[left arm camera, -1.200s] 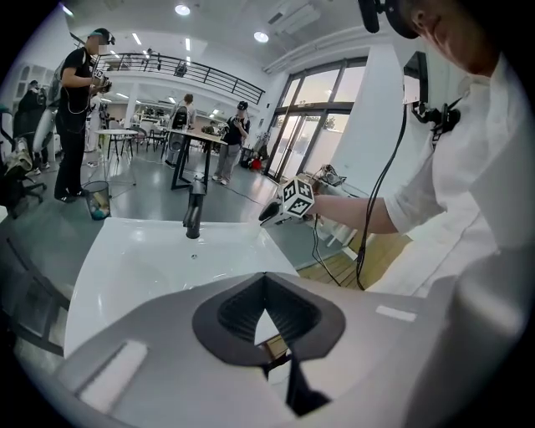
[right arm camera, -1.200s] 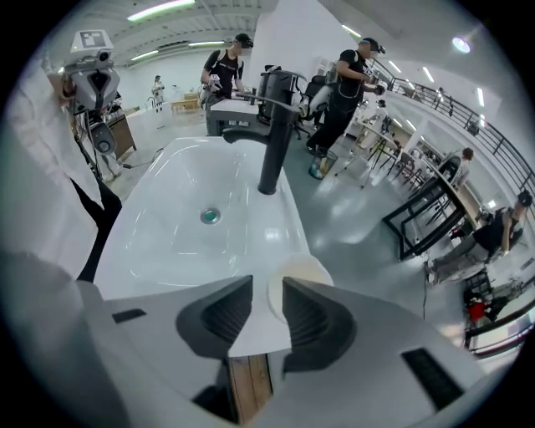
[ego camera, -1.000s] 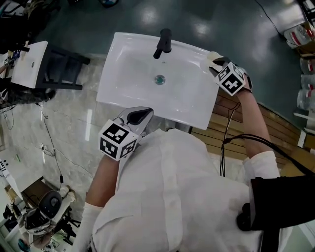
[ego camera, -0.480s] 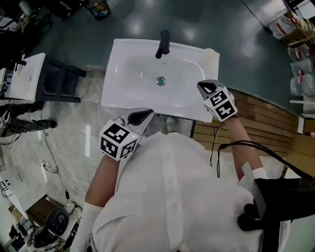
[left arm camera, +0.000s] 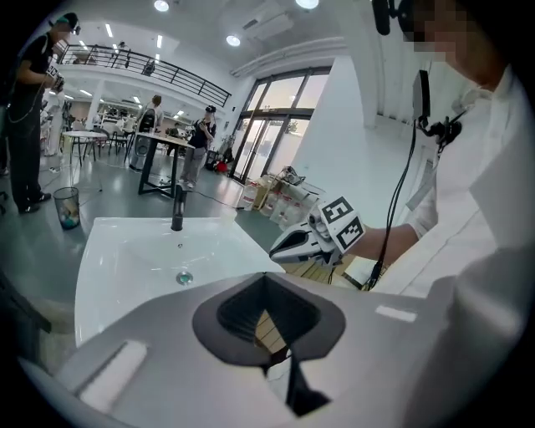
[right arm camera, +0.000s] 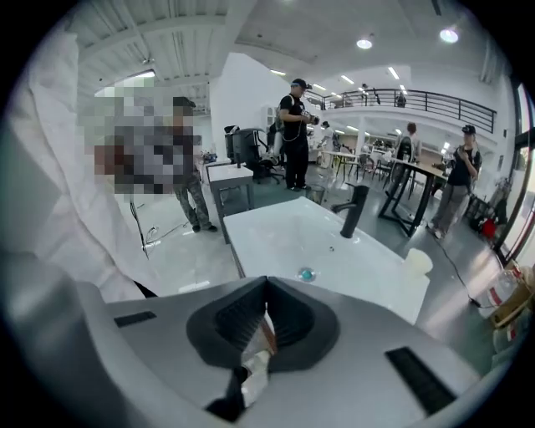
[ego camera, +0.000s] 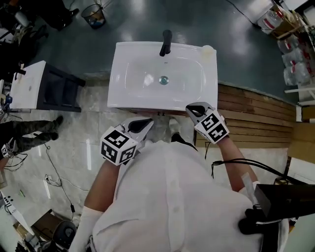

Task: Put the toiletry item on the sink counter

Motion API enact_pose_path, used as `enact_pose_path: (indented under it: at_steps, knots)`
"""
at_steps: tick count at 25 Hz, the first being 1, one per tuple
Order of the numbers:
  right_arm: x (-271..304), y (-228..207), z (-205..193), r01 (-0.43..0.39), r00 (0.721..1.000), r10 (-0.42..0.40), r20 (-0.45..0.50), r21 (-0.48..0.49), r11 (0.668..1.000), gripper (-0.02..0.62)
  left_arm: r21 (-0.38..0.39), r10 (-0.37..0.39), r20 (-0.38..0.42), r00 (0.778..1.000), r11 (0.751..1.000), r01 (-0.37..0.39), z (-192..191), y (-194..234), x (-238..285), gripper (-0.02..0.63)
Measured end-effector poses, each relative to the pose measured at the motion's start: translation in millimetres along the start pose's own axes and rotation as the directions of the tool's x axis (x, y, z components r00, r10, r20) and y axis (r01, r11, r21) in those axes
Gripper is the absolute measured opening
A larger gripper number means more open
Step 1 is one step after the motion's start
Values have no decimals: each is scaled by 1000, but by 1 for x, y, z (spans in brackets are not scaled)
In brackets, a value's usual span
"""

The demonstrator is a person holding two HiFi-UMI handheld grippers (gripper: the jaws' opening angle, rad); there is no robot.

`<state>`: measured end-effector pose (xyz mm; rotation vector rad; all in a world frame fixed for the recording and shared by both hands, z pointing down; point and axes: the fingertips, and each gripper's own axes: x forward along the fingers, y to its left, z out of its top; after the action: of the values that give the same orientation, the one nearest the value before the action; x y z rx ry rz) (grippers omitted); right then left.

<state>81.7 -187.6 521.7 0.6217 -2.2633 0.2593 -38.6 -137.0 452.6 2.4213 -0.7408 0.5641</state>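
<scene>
The white sink [ego camera: 133,96] stands ahead of me with a black faucet [ego camera: 166,42] at its back edge. A small cream toiletry item [ego camera: 207,50] rests on the counter at the sink's back right corner, and it also shows in the right gripper view [right arm camera: 418,262]. My right gripper [ego camera: 194,109] is shut and empty, hanging just off the sink's near right edge, well away from the item. My left gripper [ego camera: 143,124] is shut and empty near the sink's front edge. The jaws of both touch in their own views [left arm camera: 266,277] [right arm camera: 267,284].
A dark stand with a white top [ego camera: 29,83] is to the left. A waste bin [ego camera: 93,15] sits at the far left. Wooden slats [ego camera: 256,113] cover the floor to the right of the sink. Cables [ego camera: 54,172] lie on the marble floor, and people stand in the background.
The right gripper has left the toiletry item on the sink's back right corner and drawn back towards my body, shut. The left gripper has barely moved.
</scene>
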Motion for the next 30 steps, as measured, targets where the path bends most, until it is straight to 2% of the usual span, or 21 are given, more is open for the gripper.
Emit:
enact_pose_path:
  at_steps: [5, 18, 24, 30]
  knots:
    - [-9, 43, 4, 18, 1000, -18, 11, 10, 1000, 6, 31, -37, -19, 999, 999, 37, -17, -9, -16, 6]
    - [-25, 116, 7, 69, 995, -73, 63, 70, 995, 6, 101, -114, -50, 992, 988, 119, -50, -43, -38, 6]
    - [-20, 141, 9, 53, 996, -57, 66, 52, 997, 5, 104, -114, -63, 991, 987, 120, -64, -48, -49, 6]
    - [-18, 155, 13, 47, 997, -46, 56, -12, 999, 5, 101, -103, -61, 993, 989, 109, -77, -52, -60, 6]
